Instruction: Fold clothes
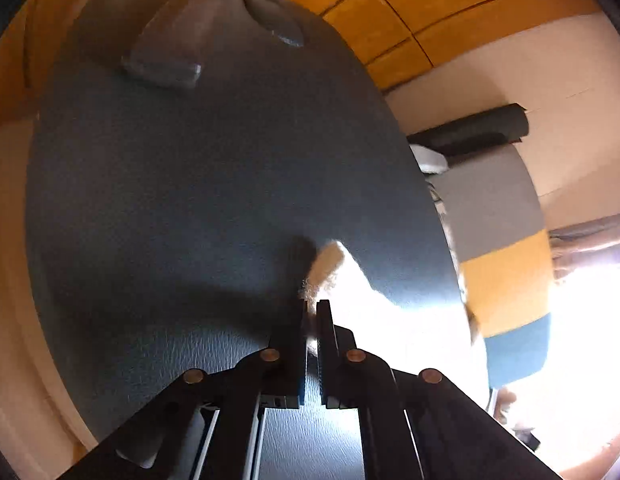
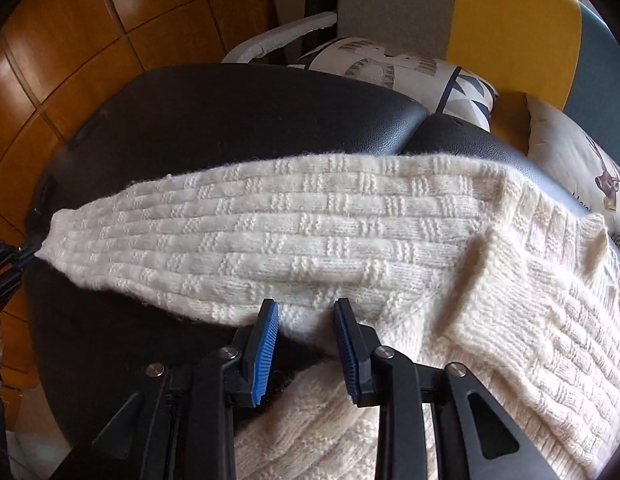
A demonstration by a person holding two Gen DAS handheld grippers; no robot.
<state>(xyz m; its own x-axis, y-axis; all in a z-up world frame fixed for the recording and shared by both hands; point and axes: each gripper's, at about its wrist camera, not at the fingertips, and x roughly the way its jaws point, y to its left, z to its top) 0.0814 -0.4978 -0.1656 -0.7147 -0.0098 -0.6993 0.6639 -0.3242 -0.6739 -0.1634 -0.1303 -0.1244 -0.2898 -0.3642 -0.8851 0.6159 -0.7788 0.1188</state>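
Surface: black leather-look bench point(image 2: 229, 120).
Garment: cream basket-weave knitted sweater point(image 2: 310, 232), soft (stretchy); take the cuff, 9 o'clock.
Left hand-held gripper point(image 1: 312, 308): clamped on cuff.
Right hand-held gripper point(image 2: 305, 320): parted.

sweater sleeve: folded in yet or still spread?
Spread. The sleeve lies stretched flat across the black table, its cuff pinched by the left tongs; right tongs open at its lower edge.

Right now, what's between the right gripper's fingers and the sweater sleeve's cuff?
Only the cream knit sleeve itself, stretched over the black leather seat to the cuff, which the left gripper pinches. Right wrist view shows it.
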